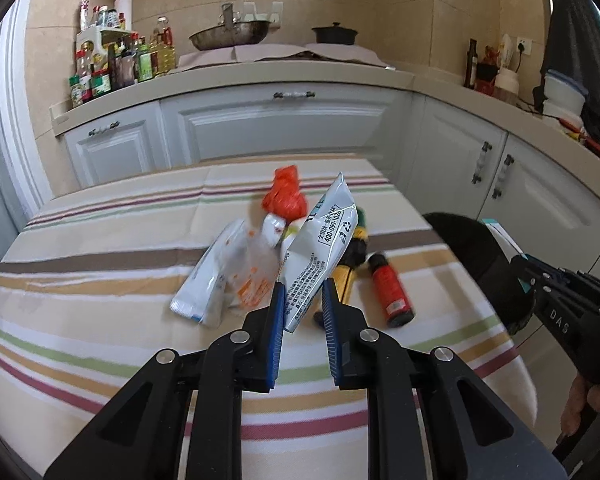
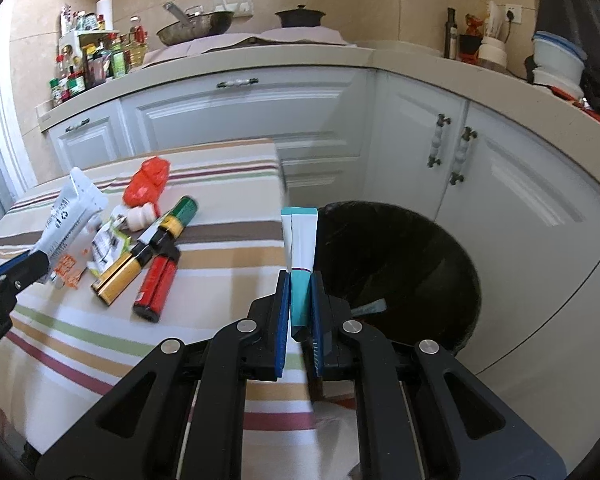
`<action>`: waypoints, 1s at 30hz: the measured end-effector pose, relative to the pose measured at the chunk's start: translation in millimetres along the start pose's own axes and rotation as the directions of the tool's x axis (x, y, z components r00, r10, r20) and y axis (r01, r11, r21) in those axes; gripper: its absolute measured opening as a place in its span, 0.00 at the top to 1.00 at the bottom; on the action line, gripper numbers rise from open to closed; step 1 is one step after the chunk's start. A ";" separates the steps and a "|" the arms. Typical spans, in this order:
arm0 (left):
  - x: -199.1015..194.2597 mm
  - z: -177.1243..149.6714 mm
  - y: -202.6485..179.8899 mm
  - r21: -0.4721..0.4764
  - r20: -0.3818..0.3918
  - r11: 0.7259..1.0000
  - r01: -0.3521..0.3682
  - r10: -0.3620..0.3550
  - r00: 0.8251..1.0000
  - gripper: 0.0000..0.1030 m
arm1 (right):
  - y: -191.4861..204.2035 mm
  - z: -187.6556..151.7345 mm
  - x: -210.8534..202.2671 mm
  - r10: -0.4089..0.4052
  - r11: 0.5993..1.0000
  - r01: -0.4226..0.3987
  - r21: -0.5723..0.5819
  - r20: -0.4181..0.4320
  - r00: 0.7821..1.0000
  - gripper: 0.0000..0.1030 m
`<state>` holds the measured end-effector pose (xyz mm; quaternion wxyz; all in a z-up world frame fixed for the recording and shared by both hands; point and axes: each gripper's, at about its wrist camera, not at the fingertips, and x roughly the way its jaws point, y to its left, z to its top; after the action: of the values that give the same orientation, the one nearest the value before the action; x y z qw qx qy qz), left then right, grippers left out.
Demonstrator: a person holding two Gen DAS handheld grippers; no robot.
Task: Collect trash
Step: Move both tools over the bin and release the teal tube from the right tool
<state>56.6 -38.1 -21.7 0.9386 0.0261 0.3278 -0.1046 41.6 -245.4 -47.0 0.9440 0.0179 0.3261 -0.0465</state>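
The right gripper (image 2: 300, 280) pinches a teal carton (image 2: 301, 240) over the black bin (image 2: 420, 248) for dropping, while the left gripper (image 1: 302, 292) clamps a white pouch (image 1: 324, 240) lifted off the tabletop (image 1: 100, 280).

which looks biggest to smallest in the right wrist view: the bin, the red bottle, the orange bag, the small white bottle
1. bin
2. red bottle
3. orange bag, close to the red bottle in apparent size and farther from the camera, so that order is unsure
4. small white bottle
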 end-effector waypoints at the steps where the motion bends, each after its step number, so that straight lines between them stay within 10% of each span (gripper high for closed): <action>1: 0.7 3.6 -3.1 0.002 0.008 1.000 0.006 -0.006 1.000 0.81 | -4.1 2.1 -0.7 -0.010 1.000 0.010 0.004 0.005 1.000 0.90; 30: 84.6 59.6 -146.3 0.139 -0.025 0.979 0.152 -0.150 0.988 0.81 | -112.5 42.2 45.5 -0.155 0.985 0.149 0.093 0.058 0.986 0.90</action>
<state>126.3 -203.2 -24.7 0.9213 0.0679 0.3275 -0.1983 91.9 -363.5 -42.3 0.9461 0.0330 0.2935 -0.1331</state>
